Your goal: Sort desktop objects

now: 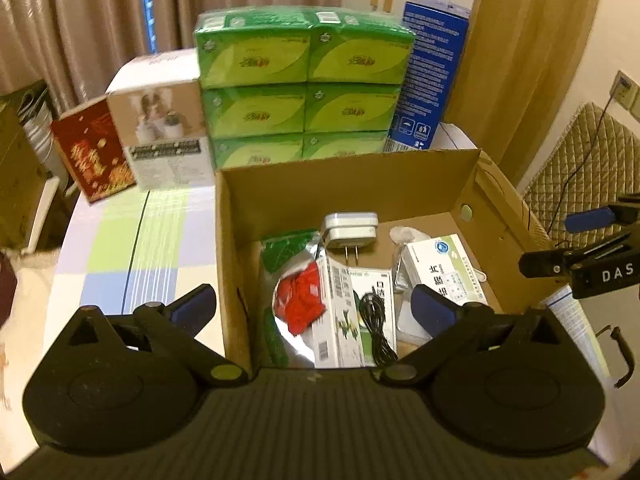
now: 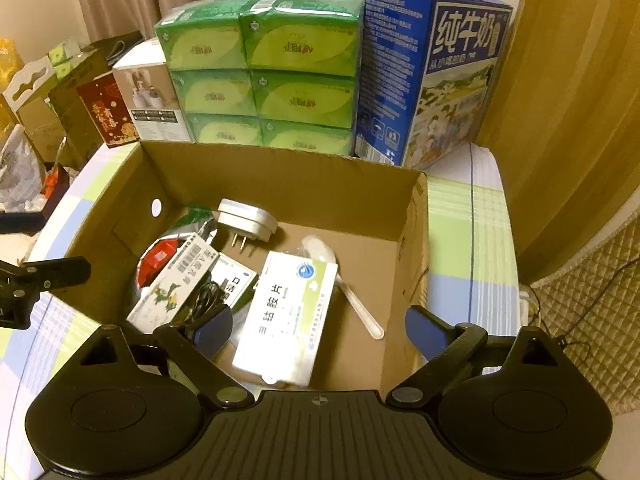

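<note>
Beige curtains (image 1: 100, 20) are seen behind a surface (image 1: 132, 248) covered in a pastel checked cloth. In the left wrist view, one open cardboard box (image 1: 344, 184) stands on that surface, its plain brown walls upright. Behind the box a shrink-wrapped pack of green tissue packets (image 1: 304, 84) is stacked, six faces being countable, with one blue carton (image 1: 432, 76) at its right and one white box (image 1: 164, 124) and one red box (image 1: 94, 156) at its left. Inside the cardboard box lie one white plug adapter (image 1: 350, 230) with two metal prongs, one red-and-green foil packet (image 1: 298, 296), two white medicine boxes (image 1: 444, 270) and one coiled black cable (image 1: 374, 320). The left claw (image 1: 316, 308) is held apart and empty above the box's near edge.

In the right wrist view, the same cardboard box (image 2: 280, 172) is shown from the other side, and one white plastic spoon (image 2: 352, 292) is seen on its floor beside a medicine box (image 2: 288, 312). The right claw (image 2: 320, 326) is spread wide, nothing between its fingers.
</note>
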Demonstrator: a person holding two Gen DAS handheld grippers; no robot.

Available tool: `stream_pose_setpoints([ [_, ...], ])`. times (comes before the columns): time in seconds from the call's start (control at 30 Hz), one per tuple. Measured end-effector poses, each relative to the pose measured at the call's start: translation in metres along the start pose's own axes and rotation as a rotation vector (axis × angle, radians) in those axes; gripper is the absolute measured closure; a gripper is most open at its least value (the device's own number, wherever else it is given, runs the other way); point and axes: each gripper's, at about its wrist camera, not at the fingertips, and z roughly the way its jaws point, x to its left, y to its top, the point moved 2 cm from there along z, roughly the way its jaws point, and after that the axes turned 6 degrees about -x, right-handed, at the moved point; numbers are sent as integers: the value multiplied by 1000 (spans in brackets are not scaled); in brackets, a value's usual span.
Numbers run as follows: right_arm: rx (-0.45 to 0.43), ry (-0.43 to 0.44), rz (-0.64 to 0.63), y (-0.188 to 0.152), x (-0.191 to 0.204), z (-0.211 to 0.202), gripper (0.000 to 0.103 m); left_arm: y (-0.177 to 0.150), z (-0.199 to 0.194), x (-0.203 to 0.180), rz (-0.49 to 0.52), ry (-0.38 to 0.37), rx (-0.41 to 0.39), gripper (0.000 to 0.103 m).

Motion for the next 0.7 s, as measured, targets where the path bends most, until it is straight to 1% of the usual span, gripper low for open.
stream_pose_setpoints([
  [0.1, -3, 0, 6, -5, 2, -11, 10, -6, -9, -1, -30, 18, 12, 1],
  [0.2, -9, -2, 5, -11, 4, -22, 9, -12, -19, -6, -30, 19, 15, 1],
  [0.4, -22, 8, 10, -24, 11, -42, 9, -21, -43, -18, -9, 24, -3, 1],
  [0.47, -25, 11, 13, -28, 13, -48, 8, -24, -50, -21, -17, 18, -4, 1],
  [0.7, -49, 13, 19, -43, 19, -77, 8, -32, -78, -30, -25, 47, -35, 1],
])
